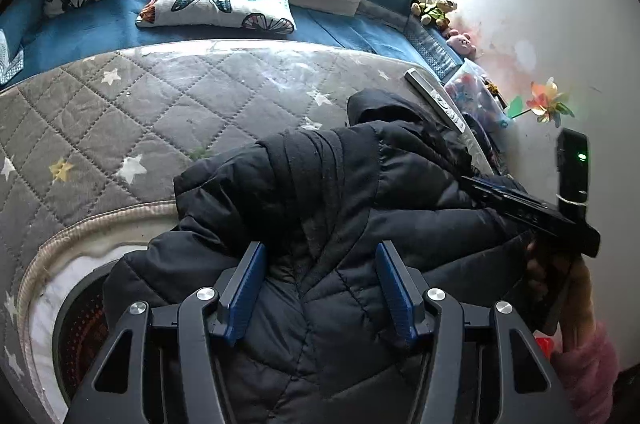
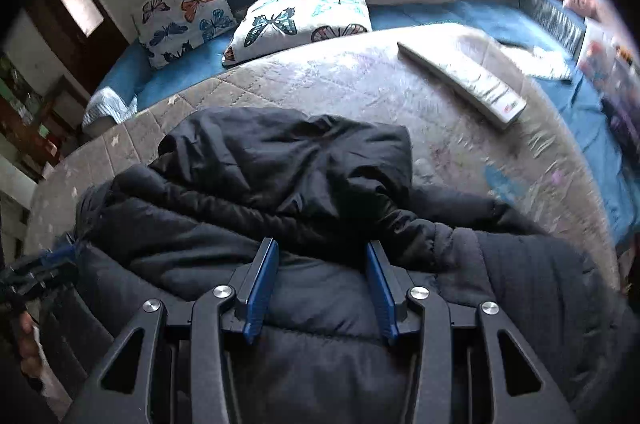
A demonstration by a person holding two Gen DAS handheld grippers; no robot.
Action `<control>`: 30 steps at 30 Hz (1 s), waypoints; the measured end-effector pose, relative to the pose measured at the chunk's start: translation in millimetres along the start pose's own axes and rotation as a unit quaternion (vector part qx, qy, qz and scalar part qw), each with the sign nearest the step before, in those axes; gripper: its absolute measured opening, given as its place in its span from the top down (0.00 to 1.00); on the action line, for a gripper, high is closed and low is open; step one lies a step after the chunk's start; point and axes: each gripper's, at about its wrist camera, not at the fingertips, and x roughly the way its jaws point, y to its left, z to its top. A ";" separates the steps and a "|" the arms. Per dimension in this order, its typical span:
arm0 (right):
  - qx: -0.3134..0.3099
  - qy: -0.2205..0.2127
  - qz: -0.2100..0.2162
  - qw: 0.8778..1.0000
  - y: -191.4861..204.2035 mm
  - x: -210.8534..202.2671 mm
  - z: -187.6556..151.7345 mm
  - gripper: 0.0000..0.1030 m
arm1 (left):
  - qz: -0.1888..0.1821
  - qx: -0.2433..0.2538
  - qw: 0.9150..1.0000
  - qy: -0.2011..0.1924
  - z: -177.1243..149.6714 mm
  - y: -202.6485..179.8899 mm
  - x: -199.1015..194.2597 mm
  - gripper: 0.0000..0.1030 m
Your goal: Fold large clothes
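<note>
Right wrist: jacket under claw.

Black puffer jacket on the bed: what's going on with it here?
A person is working on a black hooded puffer jacket that lies bunched on a grey star-quilted mattress. The left hand-held gripper and the right hand-held gripper are both down over the padded fabric, jaws apart with jacket between them; a firm pinch is not evident. The hood points toward the butterfly pillows. A remote control lies beyond it. No neat fold shows yet.
</note>
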 end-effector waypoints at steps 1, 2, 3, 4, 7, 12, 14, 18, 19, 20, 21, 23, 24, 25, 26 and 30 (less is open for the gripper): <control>-0.007 -0.014 -0.007 1.000 1.3 -12.7 -3.8 0.53 | -0.001 0.000 1.000 -0.002 -0.4 -0.1 -2.1 0.41; -0.009 -0.023 -0.010 1.000 2.4 -23.0 -6.5 0.53 | -0.002 0.001 1.000 -0.005 -2.1 -0.1 -6.5 0.41; -0.010 -0.025 -0.010 1.000 2.5 -29.3 -8.4 0.53 | -0.004 0.000 1.000 -0.008 -2.4 0.2 -8.8 0.41; -0.012 -0.030 -0.003 0.999 2.2 -41.1 -14.1 0.53 | -0.004 -0.001 1.000 -0.011 -1.7 -1.1 -13.8 0.41; -0.040 -0.039 0.013 0.998 10.6 -77.2 -41.9 0.51 | -0.001 0.008 1.000 -0.026 -8.7 -9.5 -35.2 0.41; -0.062 -0.026 0.004 0.998 19.3 -91.2 -81.8 0.51 | 0.009 0.046 0.998 -0.046 -35.0 -30.2 -71.5 0.41; -0.060 -0.016 -0.011 0.998 18.3 -79.5 -88.4 0.51 | 0.005 0.046 0.998 -0.032 -46.9 -31.0 -71.9 0.41; -0.049 -0.025 -0.024 0.998 20.4 -75.0 -87.6 0.51 | 0.027 0.054 0.998 -0.022 -66.7 -33.4 -73.6 0.41; -0.054 -0.029 -0.036 0.997 24.8 -78.9 -88.0 0.51 | 0.033 0.055 0.998 -0.024 -72.1 -34.4 -78.1 0.41; -0.056 -0.033 -0.043 0.997 27.0 -83.2 -90.6 0.51 | 0.034 0.055 0.998 -0.026 -77.3 -35.2 -82.5 0.41; -0.059 -0.044 -0.047 0.996 30.7 -90.2 -94.5 0.51 | 0.033 0.057 0.997 -0.029 -82.0 -35.9 -86.6 0.41; -0.053 -0.061 -0.031 0.996 33.7 -100.5 -103.9 0.47 | 0.040 0.058 0.997 -0.033 -94.6 -37.2 -95.6 0.40; -0.046 -0.067 -0.028 0.996 34.3 -104.5 -108.8 0.43 | 0.044 0.060 0.997 -0.036 -100.6 -37.7 -99.3 0.40; -0.041 -0.073 -0.028 0.996 34.9 -107.9 -114.4 0.40 | 0.048 0.060 0.996 -0.038 -105.7 -37.9 -102.9 0.39; -0.037 -0.080 -0.032 0.996 36.5 -111.7 -121.4 0.38 | 0.053 0.061 0.996 -0.041 -114.3 -38.7 -107.9 0.38; -0.021 -0.093 -0.024 0.995 39.7 -119.9 -141.6 0.37 | 0.080 0.069 0.993 -0.053 -143.7 -41.5 -122.0 0.34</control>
